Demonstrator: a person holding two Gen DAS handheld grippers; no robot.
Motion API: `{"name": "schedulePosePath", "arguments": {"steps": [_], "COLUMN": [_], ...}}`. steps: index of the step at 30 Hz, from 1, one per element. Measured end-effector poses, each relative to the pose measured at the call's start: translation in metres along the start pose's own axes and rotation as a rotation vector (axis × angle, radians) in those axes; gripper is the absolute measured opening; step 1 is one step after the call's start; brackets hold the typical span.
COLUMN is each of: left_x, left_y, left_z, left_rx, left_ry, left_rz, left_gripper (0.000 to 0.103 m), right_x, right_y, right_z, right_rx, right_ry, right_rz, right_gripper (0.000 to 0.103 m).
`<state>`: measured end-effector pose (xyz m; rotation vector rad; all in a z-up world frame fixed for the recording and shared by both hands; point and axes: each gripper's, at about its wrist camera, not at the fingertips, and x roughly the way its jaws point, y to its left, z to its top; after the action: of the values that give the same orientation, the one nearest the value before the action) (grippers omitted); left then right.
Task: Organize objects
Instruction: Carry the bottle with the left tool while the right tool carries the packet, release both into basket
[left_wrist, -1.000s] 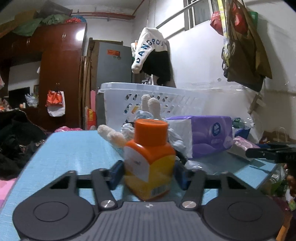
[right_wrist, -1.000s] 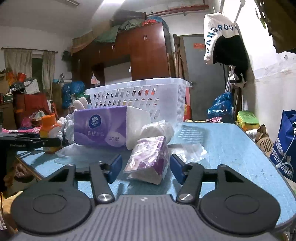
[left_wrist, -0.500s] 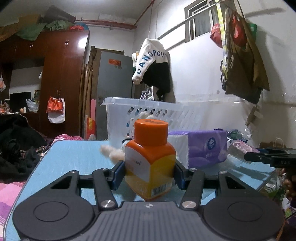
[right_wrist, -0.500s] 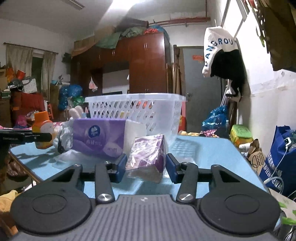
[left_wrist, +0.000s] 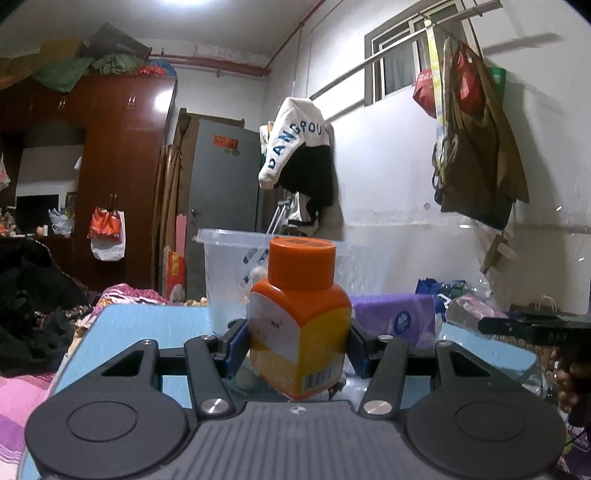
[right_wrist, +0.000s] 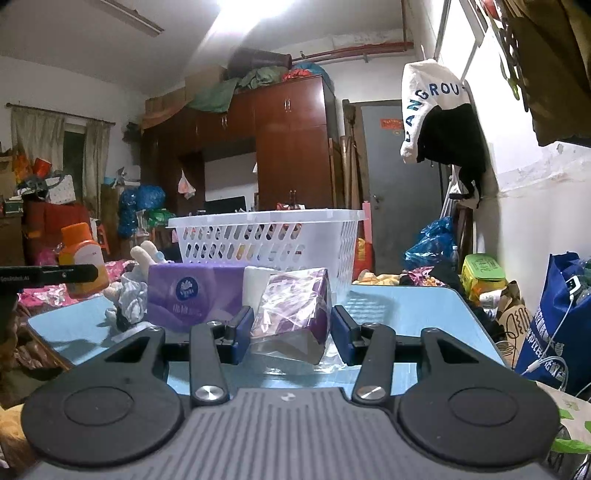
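My left gripper (left_wrist: 297, 341) is shut on an orange bottle (left_wrist: 300, 317) with an orange cap, held lifted above the blue table (left_wrist: 144, 325); the bottle also shows in the right wrist view (right_wrist: 83, 260). My right gripper (right_wrist: 291, 328) is shut on a small purple tissue pack in clear wrap (right_wrist: 295, 310), raised off the table (right_wrist: 406, 306). A white perforated basket (right_wrist: 266, 236) stands behind both and shows in the left wrist view (left_wrist: 225, 280).
A large purple tissue pack (right_wrist: 192, 295) and a plush toy (right_wrist: 136, 280) lie on the table in front of the basket. Crumpled clear plastic (left_wrist: 532, 380) lies at the table's right edge. Bags (right_wrist: 554, 321) stand on the floor to the right.
Both grippers closed on their objects and lifted them: the left raised the orange bottle off the table, the right raised the small tissue pack.
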<state>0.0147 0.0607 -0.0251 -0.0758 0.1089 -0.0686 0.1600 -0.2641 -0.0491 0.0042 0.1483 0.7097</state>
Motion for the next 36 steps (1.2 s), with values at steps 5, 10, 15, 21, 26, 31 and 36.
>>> {"name": "schedulePosePath", "arguments": {"steps": [5, 10, 15, 21, 26, 31, 36], "left_x": [-0.001, 0.004, 0.013, 0.042, 0.079, 0.136, 0.198], "left_y": [-0.001, -0.001, -0.001, 0.000, 0.001, 0.007, 0.022], "left_z": [0.007, 0.007, 0.018, 0.055, 0.093, 0.131, 0.136], "left_rx": [-0.004, -0.014, -0.026, -0.052, -0.040, -0.012, -0.011], "left_ry": [-0.014, -0.004, -0.006, 0.015, 0.064, 0.167, 0.376], "left_rz": [0.003, 0.001, -0.008, -0.007, -0.016, 0.040, 0.162], "left_gripper": [0.058, 0.058, 0.058, 0.058, 0.058, 0.058, 0.058], "right_x": [0.005, 0.008, 0.007, 0.034, 0.082, 0.139, 0.190], "right_y": [-0.002, -0.006, -0.006, -0.003, -0.001, -0.007, -0.019], "right_z": [-0.001, -0.001, 0.023, 0.074, 0.110, 0.141, 0.142], "right_rx": [0.008, 0.022, -0.007, -0.047, -0.073, -0.046, 0.018], "right_ry": [0.008, 0.016, -0.021, -0.031, 0.018, 0.103, 0.291], "right_rz": [0.016, 0.018, 0.023, 0.066, 0.058, -0.007, -0.055], "right_gripper": [0.049, 0.049, 0.049, 0.049, 0.049, 0.050, 0.050]}}
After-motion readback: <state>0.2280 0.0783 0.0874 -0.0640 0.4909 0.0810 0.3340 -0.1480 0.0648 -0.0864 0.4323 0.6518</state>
